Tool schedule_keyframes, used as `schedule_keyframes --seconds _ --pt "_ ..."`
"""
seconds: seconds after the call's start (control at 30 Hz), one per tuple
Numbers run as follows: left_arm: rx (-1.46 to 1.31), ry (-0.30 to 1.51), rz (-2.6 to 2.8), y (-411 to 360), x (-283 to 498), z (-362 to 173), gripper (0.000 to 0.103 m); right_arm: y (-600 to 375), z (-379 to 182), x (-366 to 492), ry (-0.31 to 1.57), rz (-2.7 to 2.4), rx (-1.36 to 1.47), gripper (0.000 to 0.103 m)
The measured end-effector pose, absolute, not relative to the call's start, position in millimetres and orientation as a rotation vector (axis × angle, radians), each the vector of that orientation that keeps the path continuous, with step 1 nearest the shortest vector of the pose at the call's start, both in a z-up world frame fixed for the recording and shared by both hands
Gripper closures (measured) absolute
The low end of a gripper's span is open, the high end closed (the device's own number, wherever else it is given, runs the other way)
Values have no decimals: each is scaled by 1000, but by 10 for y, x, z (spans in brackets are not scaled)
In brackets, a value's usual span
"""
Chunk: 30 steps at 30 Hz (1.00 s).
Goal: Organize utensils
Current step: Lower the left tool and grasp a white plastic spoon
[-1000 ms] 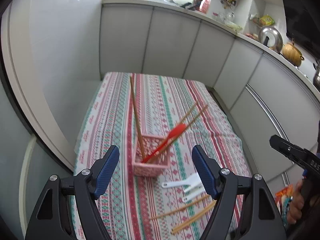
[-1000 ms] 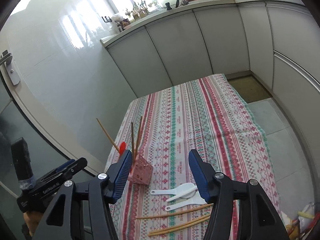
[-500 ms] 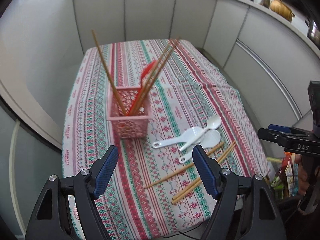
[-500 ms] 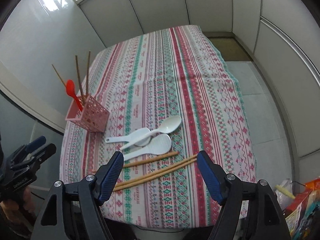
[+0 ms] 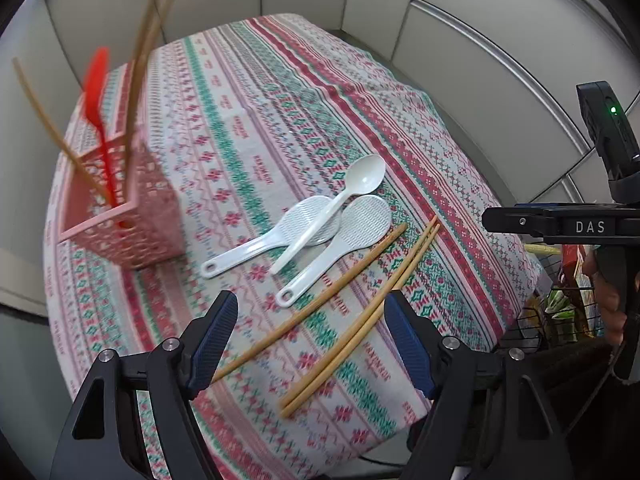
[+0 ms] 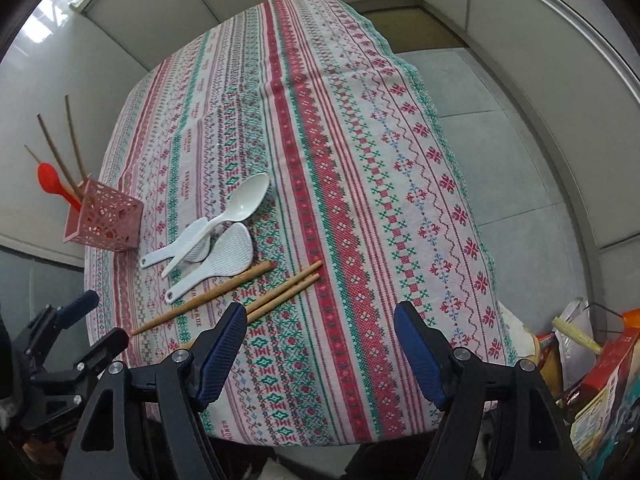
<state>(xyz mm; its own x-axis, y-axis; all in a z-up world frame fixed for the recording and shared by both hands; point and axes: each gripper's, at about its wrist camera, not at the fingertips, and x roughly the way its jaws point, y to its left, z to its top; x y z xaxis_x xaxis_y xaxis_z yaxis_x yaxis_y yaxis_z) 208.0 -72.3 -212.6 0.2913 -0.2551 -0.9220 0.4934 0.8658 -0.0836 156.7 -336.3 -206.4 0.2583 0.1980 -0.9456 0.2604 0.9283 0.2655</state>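
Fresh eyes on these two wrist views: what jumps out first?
The loud striped tablecloth fills both views. At its left edge stands a pink lattice basket holding a red spoon and several chopsticks. Near the front edge lie three white spoons, overlapping, and three loose chopsticks, with the open left gripper hanging above them, nothing between its jaws.

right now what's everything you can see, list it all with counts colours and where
tablecloth: 1, red, green and white pattern, covers the table
basket: 1, pink lattice, upright at the cloth's left edge
red spoon: 1, standing in basket
standing chopsticks: 3, wooden, in basket
white utensils: 3, one smooth spoon across two dimpled rice paddles, mid-cloth
loose chopsticks: 3, wooden, flat, beside the paddles
bags and boxes: several, mixed colours, right of the table
left gripper: blue pads, open, empty
right gripper: blue pads, open, empty
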Motion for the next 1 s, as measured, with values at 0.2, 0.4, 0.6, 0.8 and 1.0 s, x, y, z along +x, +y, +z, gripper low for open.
schedule_keyframes --seconds 0.2,0.4,0.6,0.8,1.0 --pt "305 1143 -555 -1180 2273 -2308 32 -3641 -2325 1655 1351 -85 519 26" --pt "360 1085 -607 -1567 2571 -2382 35 -3876 -2363 1722 1337 -101 584 26" --pt "404 1086 -650 -1843 2772 -2559 43 -3969 -2409 1714 1356 -97 604 26" --pt "446 1115 -659 -2051 2864 -2718 53 -3982 -2383 1672 1356 -87 590 26" --pt "422 1148 -628 -2072 2935 -2785 89 -3983 -2375 1648 1356 -81 589 26"
